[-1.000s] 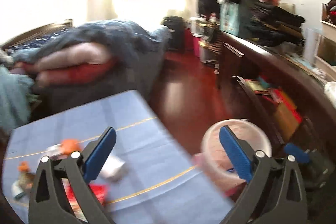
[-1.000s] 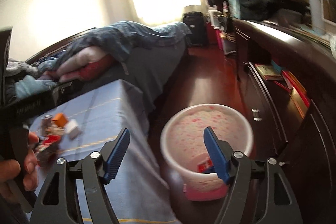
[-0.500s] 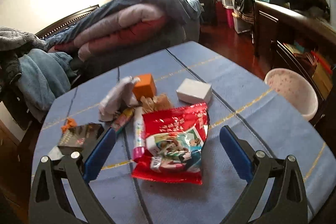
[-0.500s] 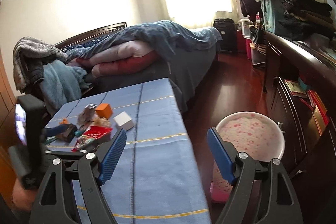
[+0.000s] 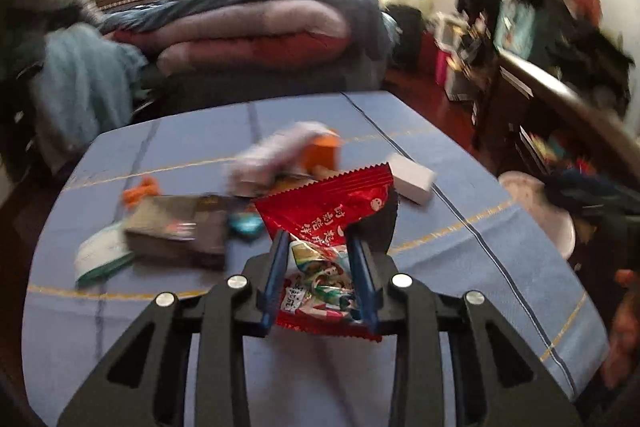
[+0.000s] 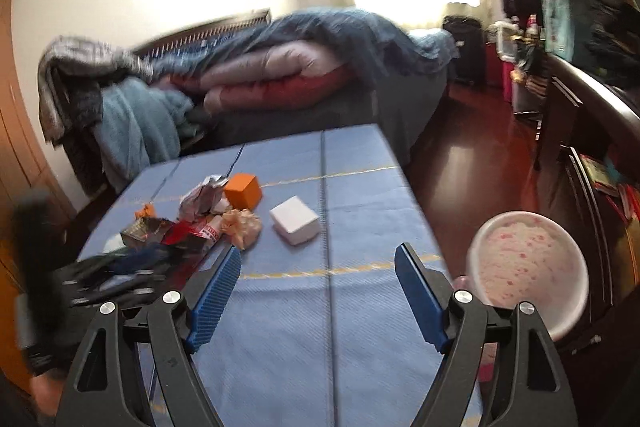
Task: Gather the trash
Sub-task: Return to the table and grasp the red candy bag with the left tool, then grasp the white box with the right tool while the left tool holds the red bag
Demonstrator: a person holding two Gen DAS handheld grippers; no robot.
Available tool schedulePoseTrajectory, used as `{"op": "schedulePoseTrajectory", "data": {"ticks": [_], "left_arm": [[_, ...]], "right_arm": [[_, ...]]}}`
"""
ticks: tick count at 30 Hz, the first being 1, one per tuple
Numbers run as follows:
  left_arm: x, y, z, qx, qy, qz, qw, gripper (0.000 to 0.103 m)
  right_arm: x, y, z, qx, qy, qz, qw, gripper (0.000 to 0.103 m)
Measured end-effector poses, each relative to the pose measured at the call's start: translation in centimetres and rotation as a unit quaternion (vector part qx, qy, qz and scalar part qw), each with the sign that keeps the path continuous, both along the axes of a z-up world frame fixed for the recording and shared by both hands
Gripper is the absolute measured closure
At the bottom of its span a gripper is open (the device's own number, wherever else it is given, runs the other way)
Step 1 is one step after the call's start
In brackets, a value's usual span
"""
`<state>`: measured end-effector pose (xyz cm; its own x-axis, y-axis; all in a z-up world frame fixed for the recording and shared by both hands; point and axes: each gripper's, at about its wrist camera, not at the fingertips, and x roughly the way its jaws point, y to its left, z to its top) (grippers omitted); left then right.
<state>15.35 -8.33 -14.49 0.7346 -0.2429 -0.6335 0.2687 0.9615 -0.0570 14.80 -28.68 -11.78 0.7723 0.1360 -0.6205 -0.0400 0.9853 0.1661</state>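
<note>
Left gripper (image 5: 320, 259) jaws closing on the red snack wrapper (image 5: 326, 227), pads squeezing it just above the blue tablecloth (image 5: 460, 227). Right gripper (image 6: 318, 281) spread wide, nothing between the jaws. Beyond: white box (image 6: 295, 225), orange cube (image 6: 243, 191), crumpled wrappers; pink-speckled bin (image 6: 528, 267) on floor beside table.

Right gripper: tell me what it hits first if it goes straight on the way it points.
Probably the bare blue tablecloth. The right gripper is open and empty, angled down at the table; the white box sits left of its line, though depth is uncertain.
</note>
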Motion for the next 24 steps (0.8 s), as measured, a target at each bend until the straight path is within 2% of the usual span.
{"op": "schedulePoseTrajectory", "data": {"ticks": [3,7,13,15,19,21,24], "left_arm": [[-0.6,3.2,0.9,-0.021,-0.010,0.028,0.9993,0.069],[-1.0,5.2,1.3,-0.032,-0.018,0.041,0.9985,0.069],[-1.4,6.9,1.5,-0.045,-0.023,0.046,0.9977,0.068],[-1.3,7.2,1.6,-0.049,-0.024,0.045,0.9975,0.067],[-1.4,7.6,1.7,-0.053,-0.029,0.048,0.9970,0.067],[-1.6,7.8,1.7,-0.053,-0.031,0.052,0.9968,0.067],[-2.0,8.2,1.7,-0.049,-0.031,0.063,0.9963,0.067]], "right_arm": [[4.1,2.5,-1.4,-0.035,0.038,0.019,0.998,0.024],[8.2,4.6,-3.8,-0.080,0.083,0.022,0.993,0.024],[10.8,4.2,-6.4,-0.053,0.133,0.019,0.989,0.029],[10.9,4.3,-6.2,-0.057,0.127,0.016,0.990,0.030],[11.0,4.8,-6.2,-0.085,0.124,0.010,0.989,0.051],[10.6,4.9,-6.1,-0.083,0.122,0.016,0.989,0.051],[9.3,5.5,-5.5,-0.110,0.106,0.012,0.988,0.051]]}}
